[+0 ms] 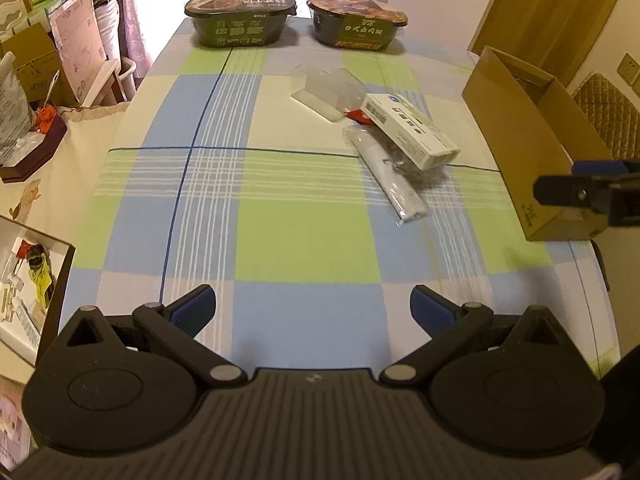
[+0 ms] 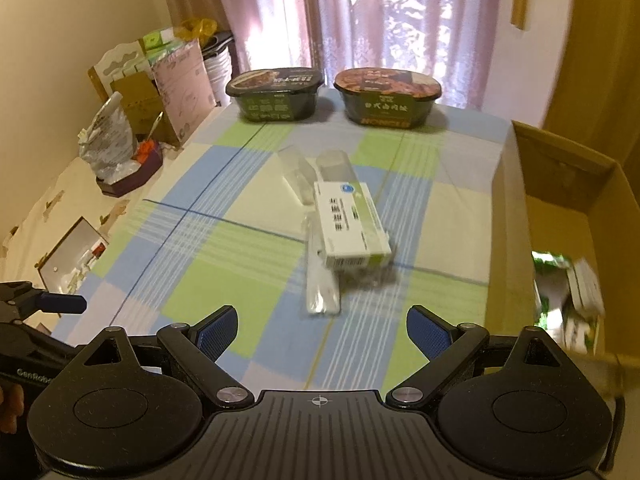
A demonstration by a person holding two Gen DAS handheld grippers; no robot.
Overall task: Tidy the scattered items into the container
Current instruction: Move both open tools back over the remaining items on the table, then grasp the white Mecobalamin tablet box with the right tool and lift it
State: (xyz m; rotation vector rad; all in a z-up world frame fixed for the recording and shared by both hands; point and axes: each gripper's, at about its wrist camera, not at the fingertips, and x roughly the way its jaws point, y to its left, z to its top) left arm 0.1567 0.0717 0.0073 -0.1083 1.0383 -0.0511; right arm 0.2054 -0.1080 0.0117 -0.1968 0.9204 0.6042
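Your table (image 1: pixel 280 240) wears a blue, green and white checked cloth. On it stand two instant-meal bowls (image 1: pixel 241 19) at the far edge, a cardboard box (image 1: pixel 532 148) at right, and a clear plastic tray (image 1: pixel 328 92), white carton (image 1: pixel 412 130) and plastic-wrapped packet (image 1: pixel 390 176) mid-table.

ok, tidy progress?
Done: some packets already lie in the cardboard box. In hand: nothing; left gripper and right gripper are open and empty. Left: white carton, clear sleeve, clear packaging and two meal bowls on the table.
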